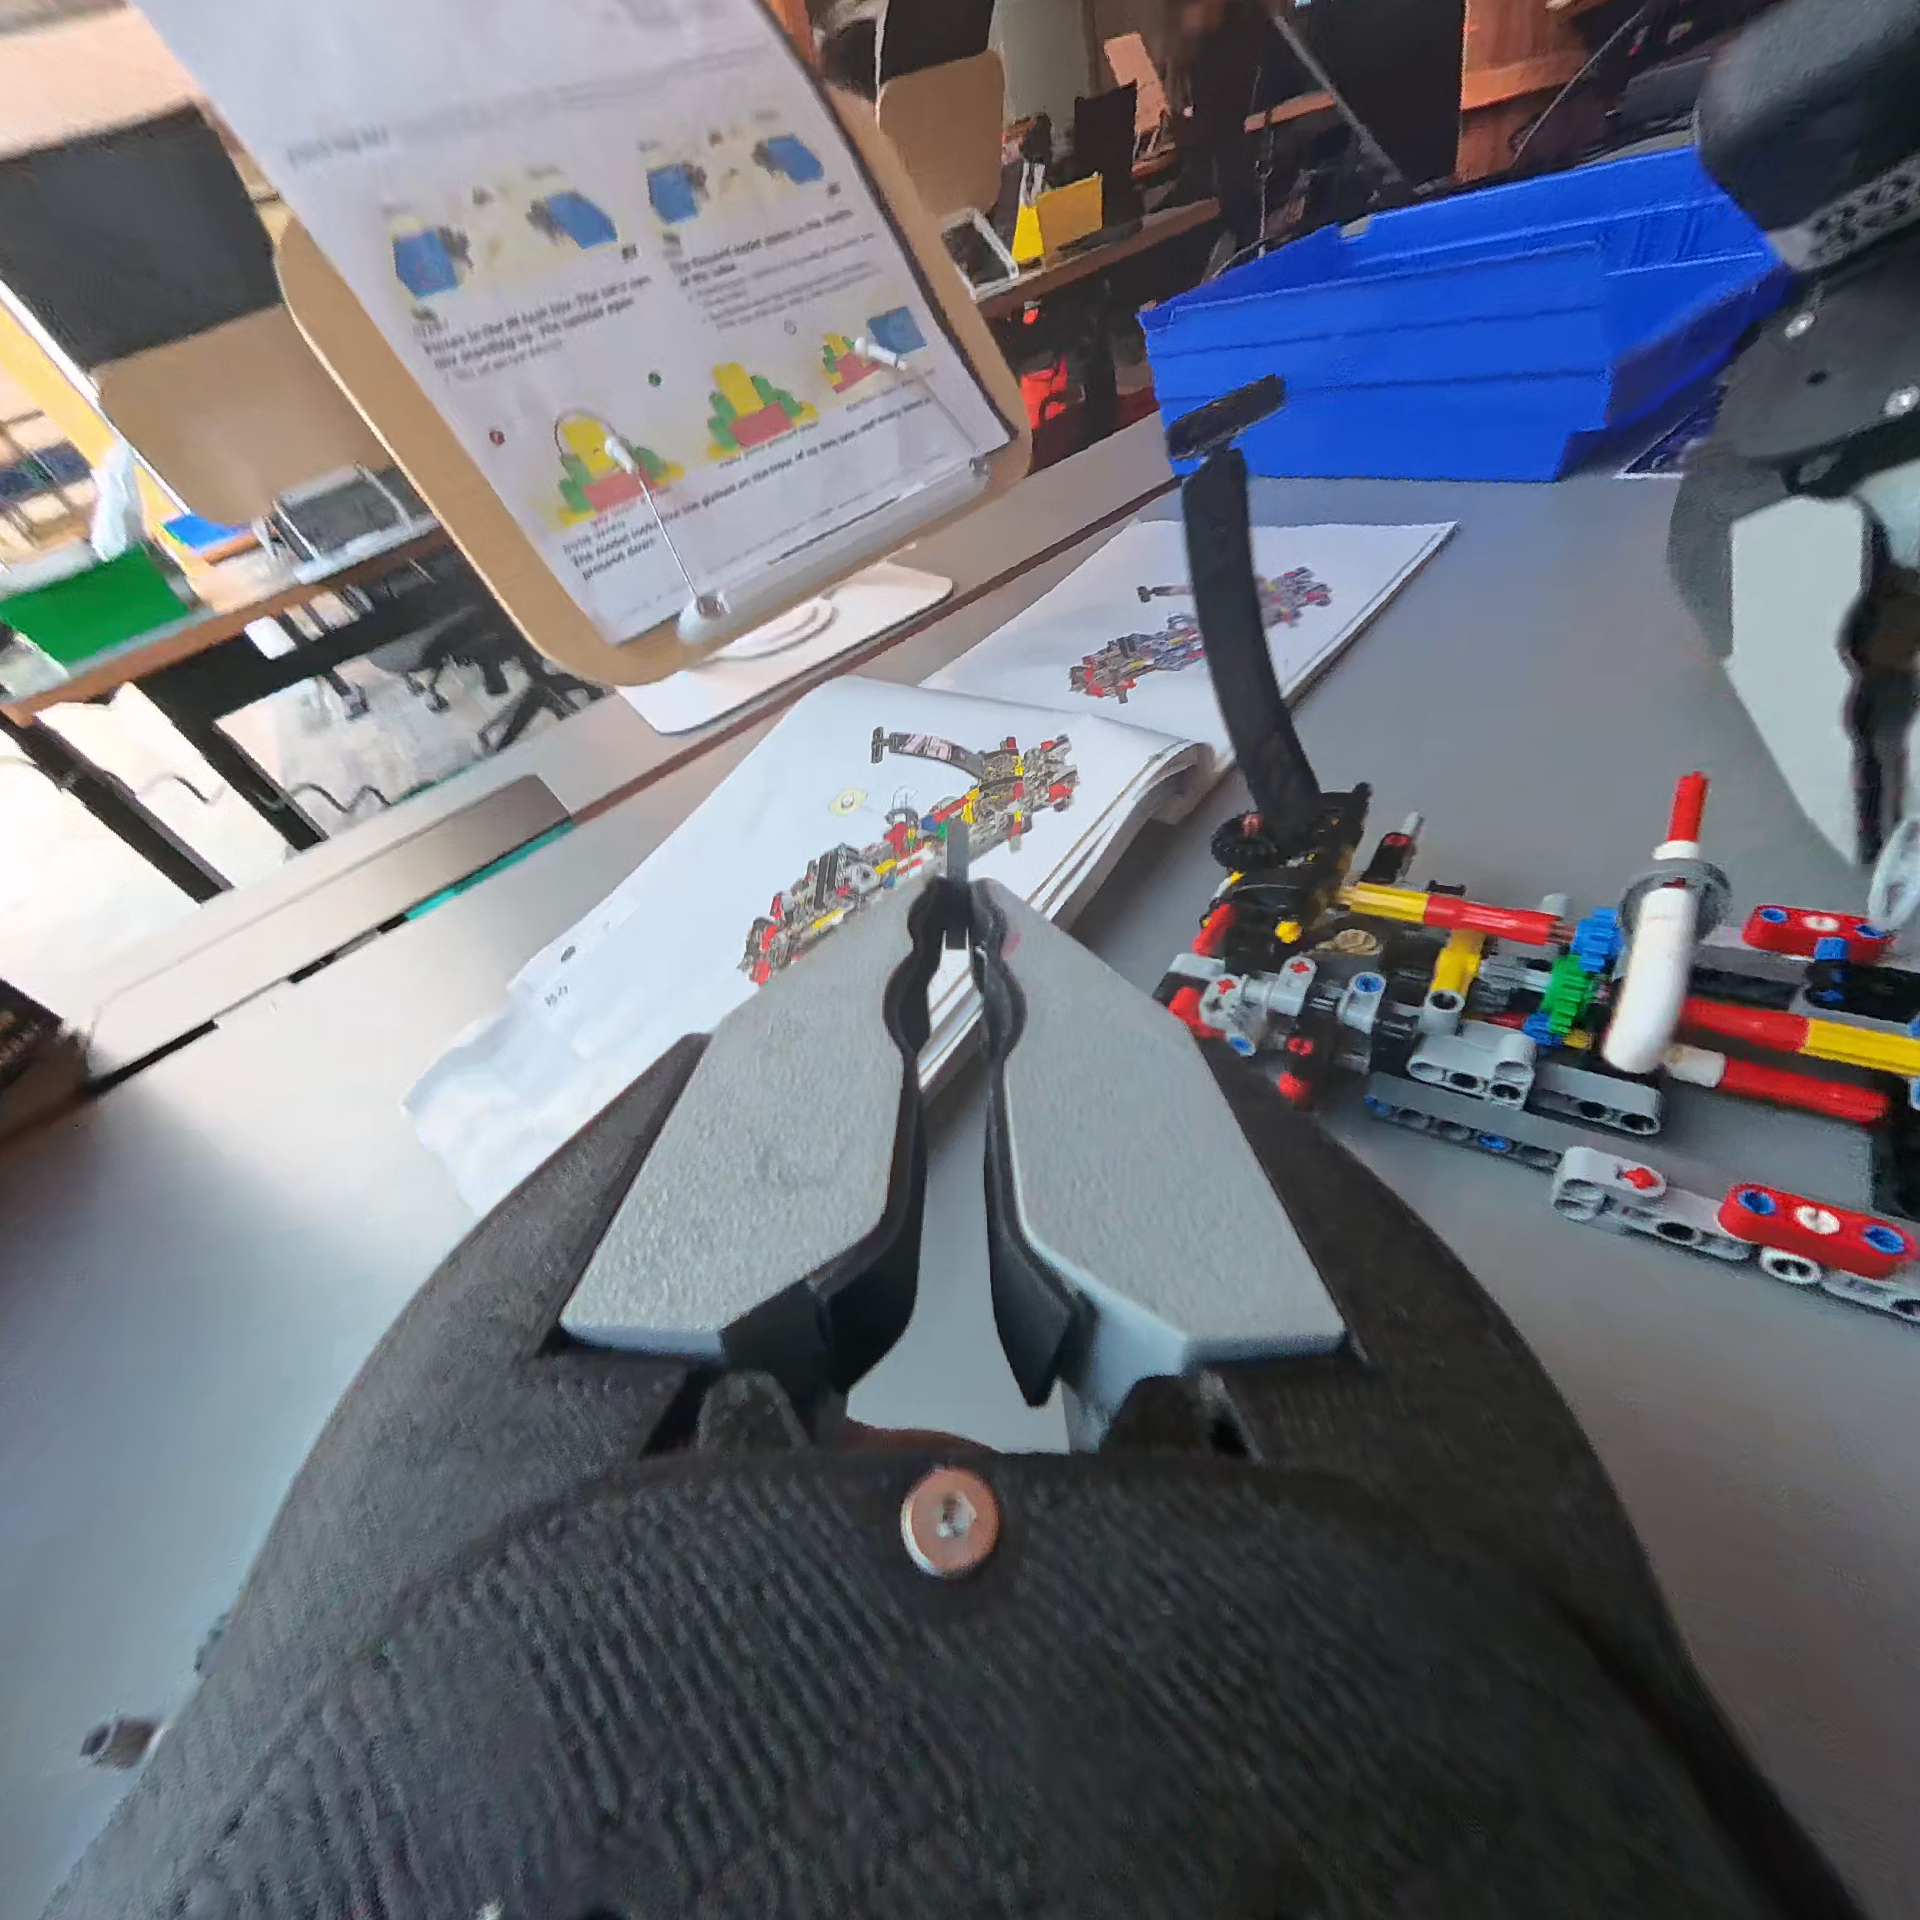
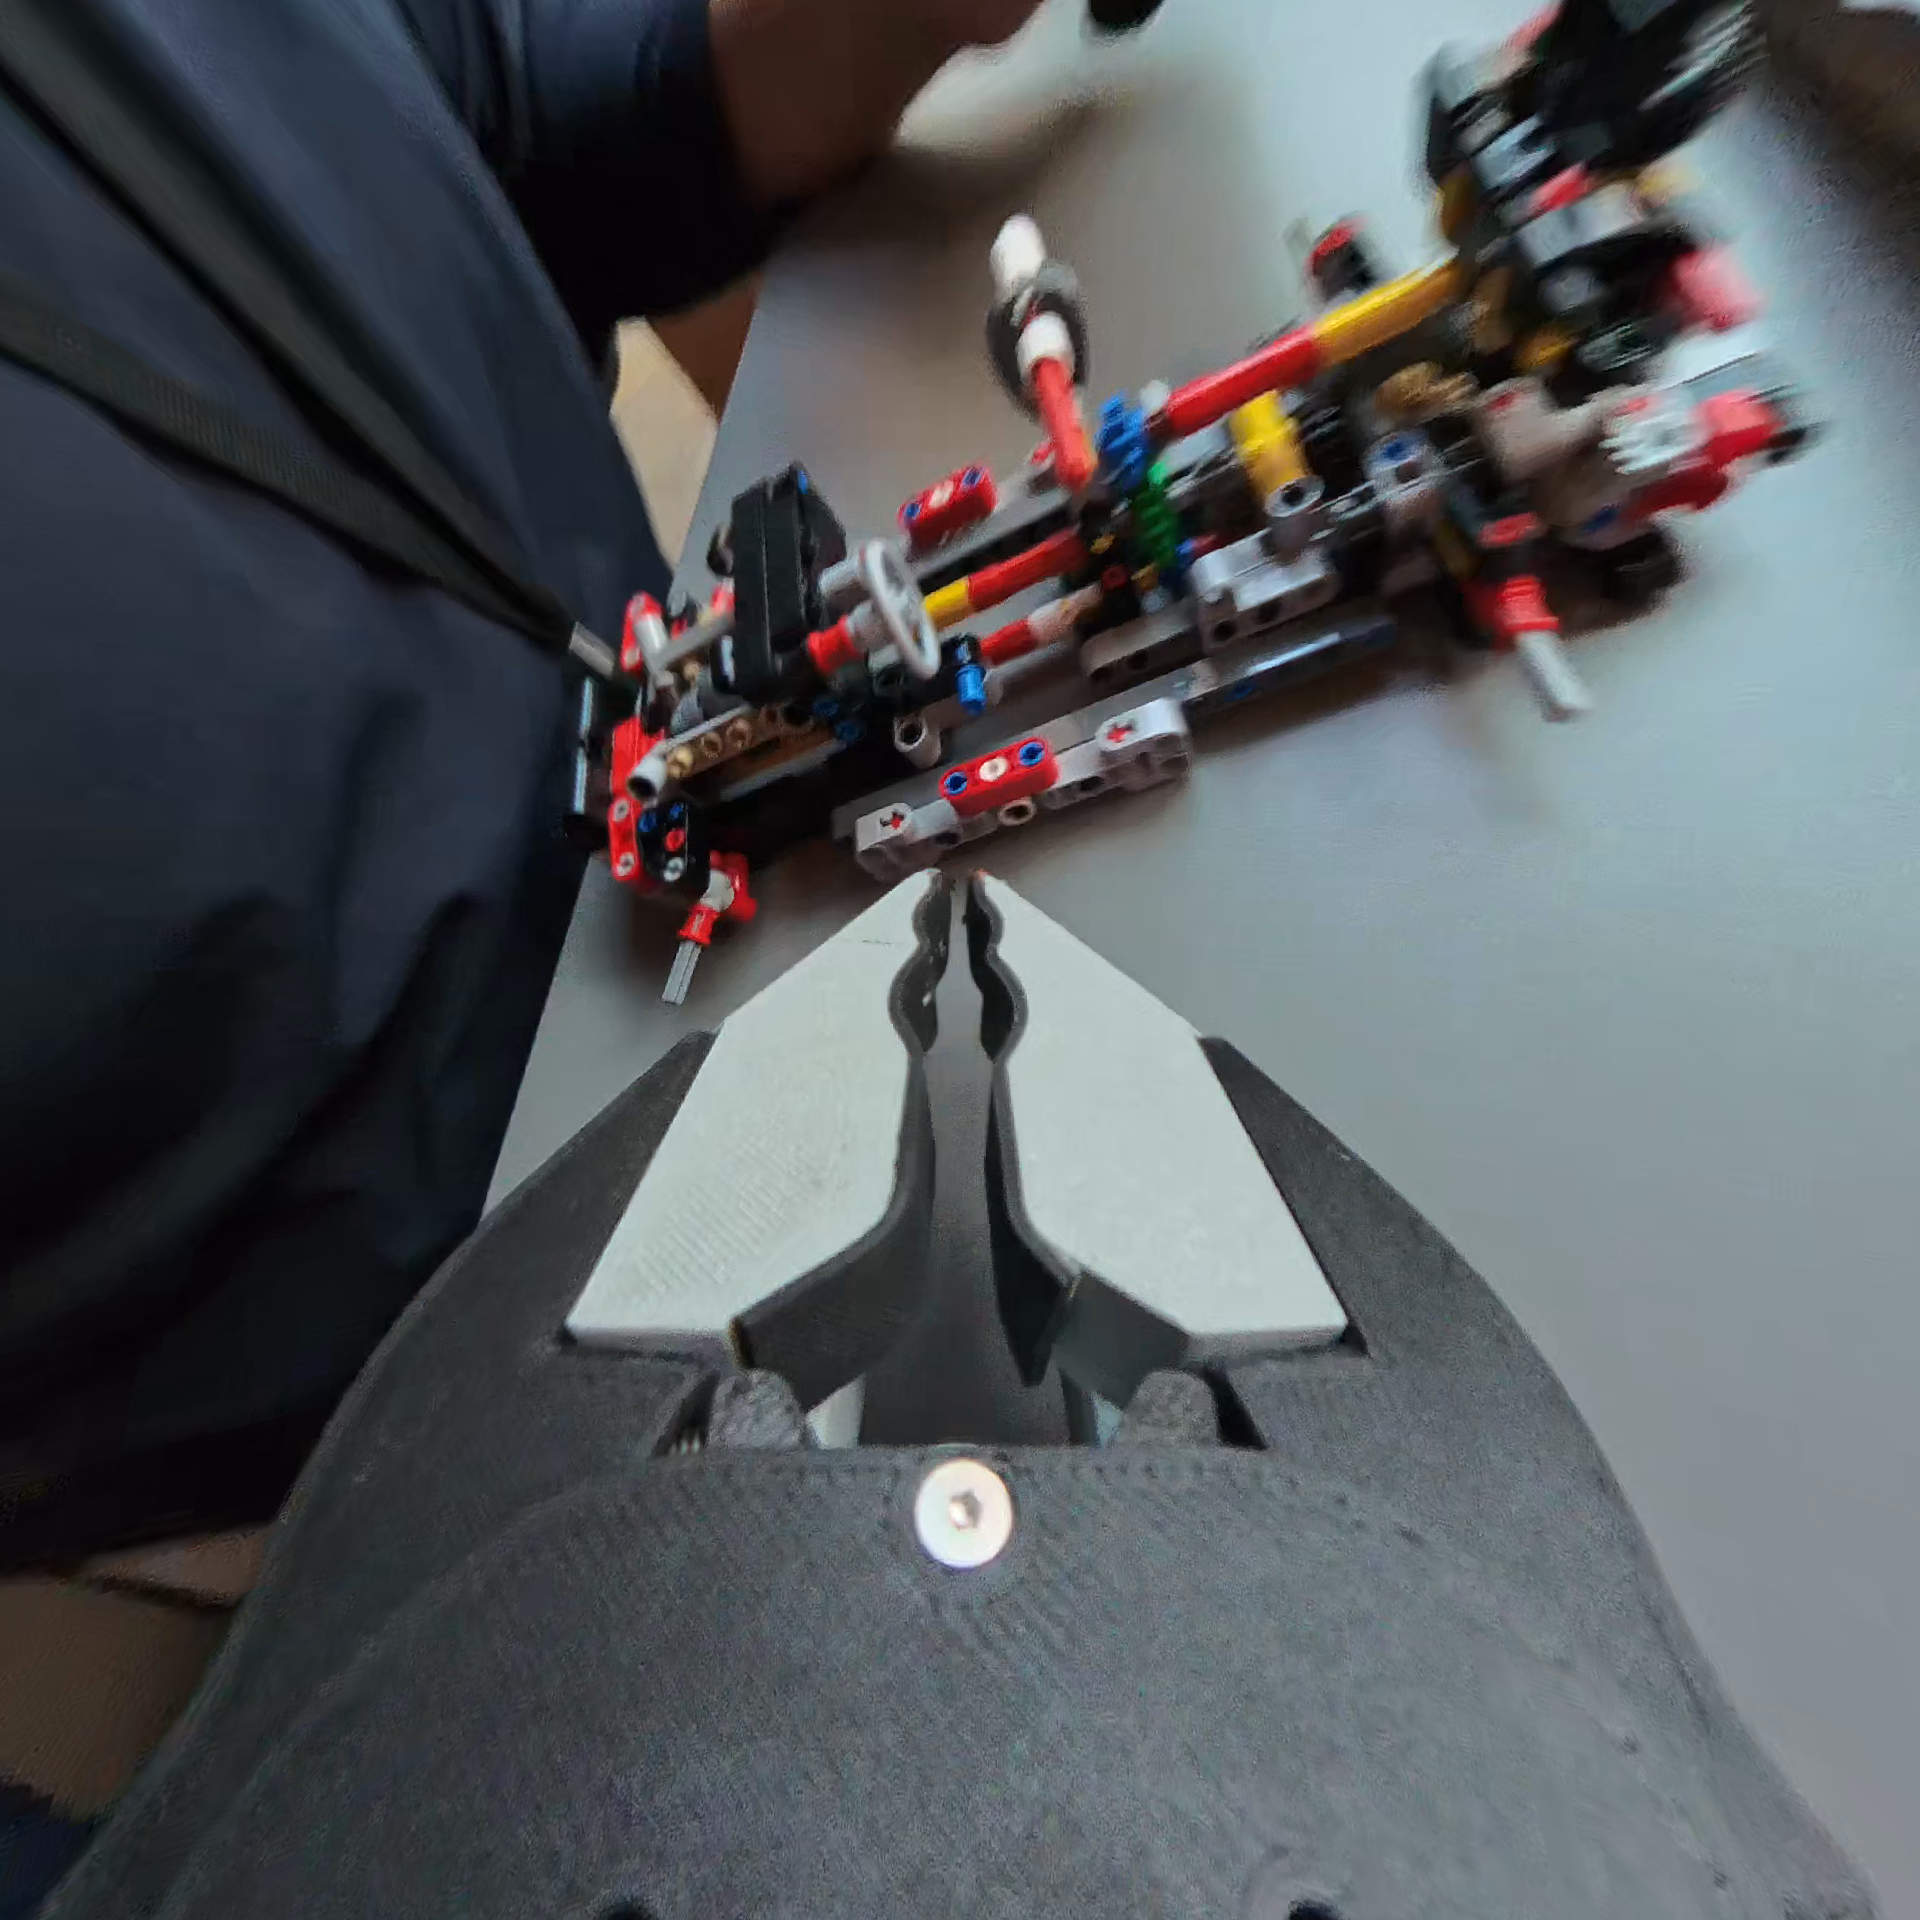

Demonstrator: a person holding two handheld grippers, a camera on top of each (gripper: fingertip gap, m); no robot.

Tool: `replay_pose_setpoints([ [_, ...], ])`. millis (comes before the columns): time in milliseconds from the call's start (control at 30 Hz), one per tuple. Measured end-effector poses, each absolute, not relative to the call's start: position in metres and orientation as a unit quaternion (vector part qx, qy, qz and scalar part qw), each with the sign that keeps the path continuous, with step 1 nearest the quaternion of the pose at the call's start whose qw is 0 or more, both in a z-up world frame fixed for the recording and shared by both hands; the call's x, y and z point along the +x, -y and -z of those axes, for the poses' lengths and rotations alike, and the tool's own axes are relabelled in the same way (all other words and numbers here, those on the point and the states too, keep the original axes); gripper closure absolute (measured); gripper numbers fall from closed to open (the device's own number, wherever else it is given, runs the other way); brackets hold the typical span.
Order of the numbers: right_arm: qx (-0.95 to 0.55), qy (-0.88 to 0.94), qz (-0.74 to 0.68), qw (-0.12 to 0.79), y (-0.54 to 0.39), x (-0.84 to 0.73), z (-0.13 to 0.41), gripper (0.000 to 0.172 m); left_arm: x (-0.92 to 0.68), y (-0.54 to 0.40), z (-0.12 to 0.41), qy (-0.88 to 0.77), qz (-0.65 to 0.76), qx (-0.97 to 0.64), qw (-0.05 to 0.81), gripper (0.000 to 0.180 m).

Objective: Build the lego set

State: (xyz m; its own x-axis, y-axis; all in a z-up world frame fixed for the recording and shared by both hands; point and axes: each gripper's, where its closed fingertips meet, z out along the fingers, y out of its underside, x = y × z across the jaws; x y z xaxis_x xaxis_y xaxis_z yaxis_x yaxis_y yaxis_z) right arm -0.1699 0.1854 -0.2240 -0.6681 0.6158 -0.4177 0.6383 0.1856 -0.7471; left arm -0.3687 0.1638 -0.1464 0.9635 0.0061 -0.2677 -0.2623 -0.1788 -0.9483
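A grey table (image 1: 1558,1558) is occupied by an open instruction booklet (image 1: 644,977) and a multicoloured brick-built chassis (image 2: 1143,561). A thin dark pin (image 1: 957,868) is pinched in the closed left gripper (image 1: 961,899) above the booklet. The right gripper (image 2: 958,883) is seen closed, just beside the chassis' grey beam (image 2: 997,805); whether anything is pinched cannot be told.

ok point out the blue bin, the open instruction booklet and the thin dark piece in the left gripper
blue bin (image 1: 1455,343): left wrist view, on its front wall
open instruction booklet (image 1: 727,862): left wrist view, on the near page
thin dark piece (image 1: 956,868): left wrist view, on the end sticking out past the closed fingertips
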Motion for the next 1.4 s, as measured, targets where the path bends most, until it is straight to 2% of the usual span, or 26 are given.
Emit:
replay_pose_setpoints([
  [100,0.459,-0.704,0.529,-0.113,-0.214,-0.187,0.200,0.168,-0.358,-0.164,0.132,-0.087,-0.134,-0.733,0.661,0.179],
  [167,0.476,-0.664,0.547,-0.184,-0.223,-0.194,0.179,0.159,-0.342,-0.164,0.117,-0.087,-0.145,-0.715,0.678,0.179],
  [333,0.474,-0.626,0.554,-0.278,-0.207,-0.212,0.132,0.153,-0.282,-0.173,0.096,-0.142,-0.187,-0.691,0.684,0.179],
  [500,0.428,-0.599,0.609,-0.295,-0.169,-0.226,0.083,0.153,-0.240,-0.175,0.090,-0.190,-0.220,-0.665,0.687,0.179],
  [900,0.394,-0.599,0.626,-0.307,-0.153,-0.226,0.073,0.158,-0.218,-0.170,0.079,-0.190,-0.251,-0.635,0.706,0.179],
  [1167,0.409,-0.557,0.670,-0.272,-0.159,-0.239,0.078,0.159,-0.230,-0.174,0.085,-0.157,-0.164,-0.662,0.714,0.179],
  [1233,0.413,-0.559,0.666,-0.270,-0.163,-0.244,0.084,0.159,-0.234,-0.173,0.090,-0.146,-0.128,-0.671,0.716,0.175],
  [1300,0.410,-0.561,0.666,-0.273,-0.171,-0.247,0.086,0.159,-0.243,-0.170,0.095,-0.129,-0.093,-0.681,0.715,0.163],
  [1400,0.406,-0.569,0.653,-0.291,-0.199,-0.247,0.089,0.159,-0.276,-0.163,0.094,-0.102,-0.057,-0.693,0.712,0.163],
])
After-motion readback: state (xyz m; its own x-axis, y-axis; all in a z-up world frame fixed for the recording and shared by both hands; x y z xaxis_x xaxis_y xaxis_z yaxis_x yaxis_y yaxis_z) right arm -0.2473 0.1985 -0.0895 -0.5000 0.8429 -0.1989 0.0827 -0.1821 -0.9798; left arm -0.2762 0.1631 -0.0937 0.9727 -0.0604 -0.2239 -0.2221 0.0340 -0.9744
